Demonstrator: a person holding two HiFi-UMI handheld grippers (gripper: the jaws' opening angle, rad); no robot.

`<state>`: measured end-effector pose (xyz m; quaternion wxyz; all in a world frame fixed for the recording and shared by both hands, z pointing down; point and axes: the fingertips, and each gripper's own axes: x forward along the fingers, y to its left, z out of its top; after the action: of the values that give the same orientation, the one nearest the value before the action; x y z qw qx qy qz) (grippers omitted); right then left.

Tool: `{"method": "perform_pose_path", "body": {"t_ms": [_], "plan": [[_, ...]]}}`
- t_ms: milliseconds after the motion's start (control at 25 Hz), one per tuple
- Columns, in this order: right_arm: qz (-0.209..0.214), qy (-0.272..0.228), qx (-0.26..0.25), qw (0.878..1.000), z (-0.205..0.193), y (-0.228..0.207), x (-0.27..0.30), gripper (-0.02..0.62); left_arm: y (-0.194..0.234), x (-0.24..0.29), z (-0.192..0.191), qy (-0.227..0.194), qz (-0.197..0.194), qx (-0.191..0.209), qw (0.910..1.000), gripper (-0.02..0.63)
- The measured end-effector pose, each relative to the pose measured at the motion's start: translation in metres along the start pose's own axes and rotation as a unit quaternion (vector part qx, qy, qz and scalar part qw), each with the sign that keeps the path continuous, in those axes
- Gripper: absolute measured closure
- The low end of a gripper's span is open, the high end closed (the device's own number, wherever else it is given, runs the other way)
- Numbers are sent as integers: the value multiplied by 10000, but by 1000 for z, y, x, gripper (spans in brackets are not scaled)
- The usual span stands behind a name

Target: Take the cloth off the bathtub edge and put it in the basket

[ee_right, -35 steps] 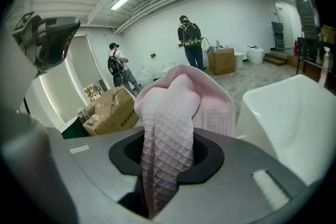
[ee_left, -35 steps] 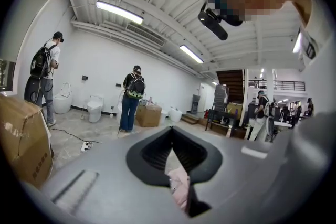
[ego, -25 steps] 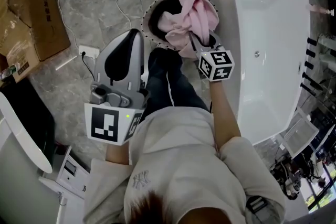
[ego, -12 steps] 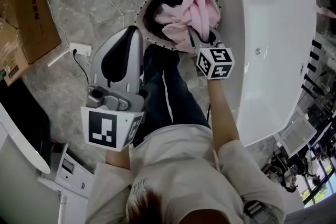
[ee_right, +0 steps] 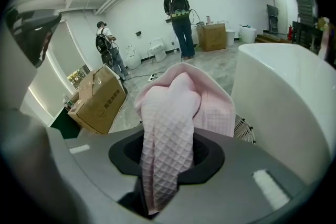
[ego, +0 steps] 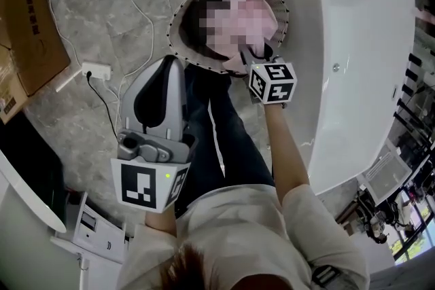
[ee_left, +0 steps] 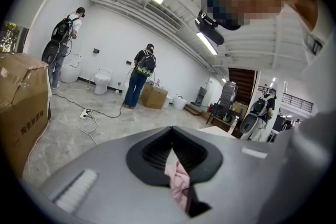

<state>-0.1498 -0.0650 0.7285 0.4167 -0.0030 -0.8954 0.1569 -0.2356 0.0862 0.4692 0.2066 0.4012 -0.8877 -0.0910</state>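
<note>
1. While the right gripper pinches the pink cloth in its narrowly parted jaws, the bundle hangs over the basket just beneath the tips.
2. Lower until the folds rest inside the rim, well clear of the bathtub on the tool's right, then release.
3. Against a second earlier, gripper and cloth sit lower in the basket mouth.

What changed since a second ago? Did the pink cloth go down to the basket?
Yes. The right gripper brought the pink cloth down, so it now sits lower inside the basket rim. The cloth is still clamped, not let go. The left gripper came down too, shut and holding nothing. The basket, the bathtub and the cardboard box stayed put.
</note>
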Motion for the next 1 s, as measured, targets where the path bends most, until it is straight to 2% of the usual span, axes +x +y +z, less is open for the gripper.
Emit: {"method": "perform_pose_path", "body": {"t_ms": [320, 1000], "plan": [[-51, 309, -38, 9995, -20, -15, 40, 476, 2, 1, -29, 163, 18, -217, 9996, 558], [-170, 1026, -18, 9946, -64, -28, 90, 476, 18, -3, -48, 311, 124, -380, 9987, 558]]}}
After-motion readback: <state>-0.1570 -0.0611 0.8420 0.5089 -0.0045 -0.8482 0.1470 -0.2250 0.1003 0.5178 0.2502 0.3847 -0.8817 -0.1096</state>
